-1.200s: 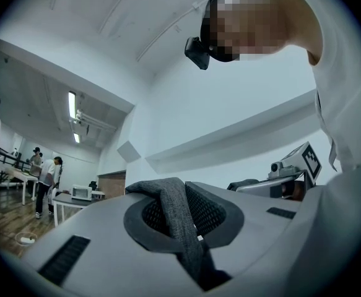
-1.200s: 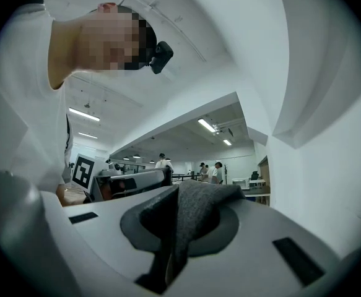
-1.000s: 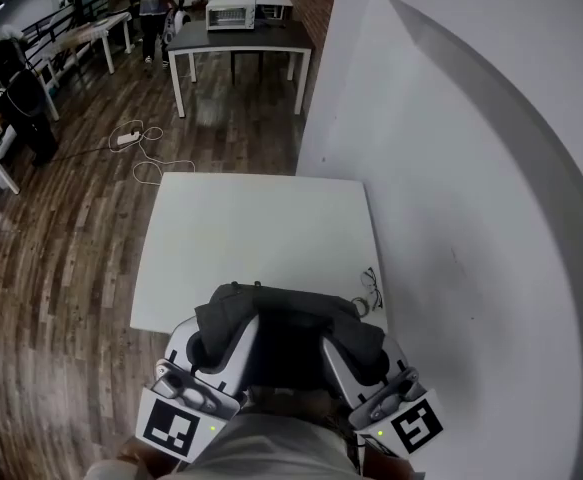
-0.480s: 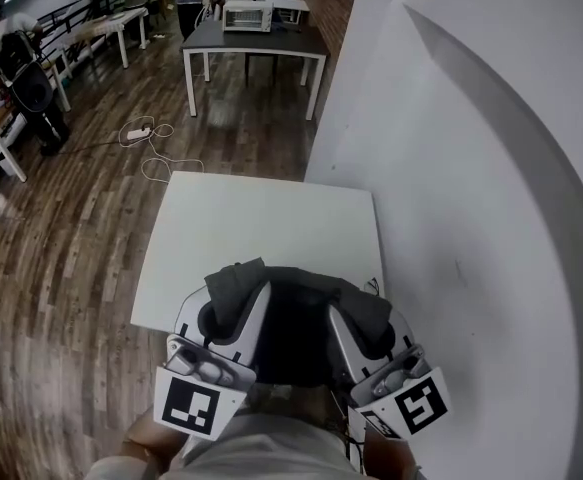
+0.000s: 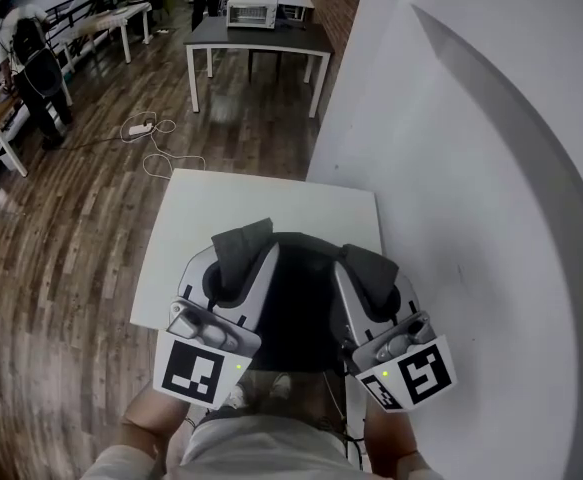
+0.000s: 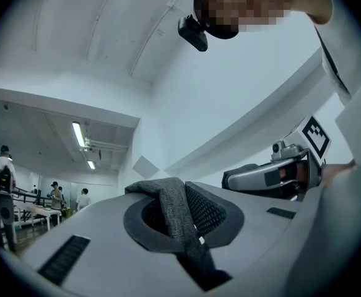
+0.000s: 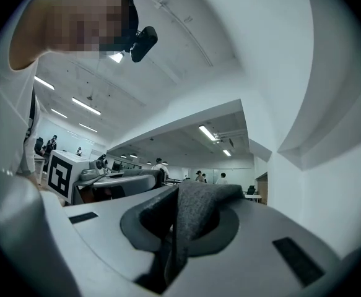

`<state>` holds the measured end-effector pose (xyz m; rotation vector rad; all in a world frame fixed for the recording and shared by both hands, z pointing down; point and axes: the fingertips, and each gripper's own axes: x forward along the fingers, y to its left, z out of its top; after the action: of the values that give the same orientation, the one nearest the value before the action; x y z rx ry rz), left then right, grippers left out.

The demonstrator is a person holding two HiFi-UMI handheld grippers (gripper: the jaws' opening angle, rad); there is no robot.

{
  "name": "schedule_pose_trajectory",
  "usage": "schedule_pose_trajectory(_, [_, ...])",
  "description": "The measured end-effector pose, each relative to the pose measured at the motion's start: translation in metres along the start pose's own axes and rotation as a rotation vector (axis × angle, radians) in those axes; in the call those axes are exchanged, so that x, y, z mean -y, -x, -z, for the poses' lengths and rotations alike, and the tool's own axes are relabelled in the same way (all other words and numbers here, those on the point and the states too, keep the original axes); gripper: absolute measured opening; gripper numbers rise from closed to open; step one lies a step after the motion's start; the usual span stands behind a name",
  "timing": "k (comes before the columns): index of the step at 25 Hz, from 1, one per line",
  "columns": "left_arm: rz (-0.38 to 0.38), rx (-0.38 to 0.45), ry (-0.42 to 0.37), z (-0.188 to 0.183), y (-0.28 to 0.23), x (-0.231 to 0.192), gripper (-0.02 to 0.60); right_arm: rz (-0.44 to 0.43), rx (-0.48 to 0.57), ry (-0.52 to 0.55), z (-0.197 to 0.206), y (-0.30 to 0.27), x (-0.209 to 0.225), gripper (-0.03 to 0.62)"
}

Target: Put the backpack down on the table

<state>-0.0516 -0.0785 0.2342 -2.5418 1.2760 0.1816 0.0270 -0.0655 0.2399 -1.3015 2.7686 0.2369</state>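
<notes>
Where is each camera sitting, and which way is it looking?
Head view: on the person's head, looking steeply down at the white table, backpack, left gripper, right gripper and the person's shirt.
Left gripper view: rides that gripper, looking slightly upward along jaws shut on the left strap.
Right gripper view: the same, jaws shut on the right strap.
Shared: both gripper views show the head camera and the other gripper.

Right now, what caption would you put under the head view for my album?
Left gripper and right gripper pinch grey fabric straps of a black backpack over a white square table.
</notes>
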Motion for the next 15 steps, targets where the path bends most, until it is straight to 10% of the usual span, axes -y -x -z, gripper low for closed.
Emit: schedule_pose_trajectory(15, [-0.062,-0.036,-0.042,0.06,-0.078,-0.037,0.051,-0.009,-0.062,0.05,0.058,-0.069,0.063,0.057])
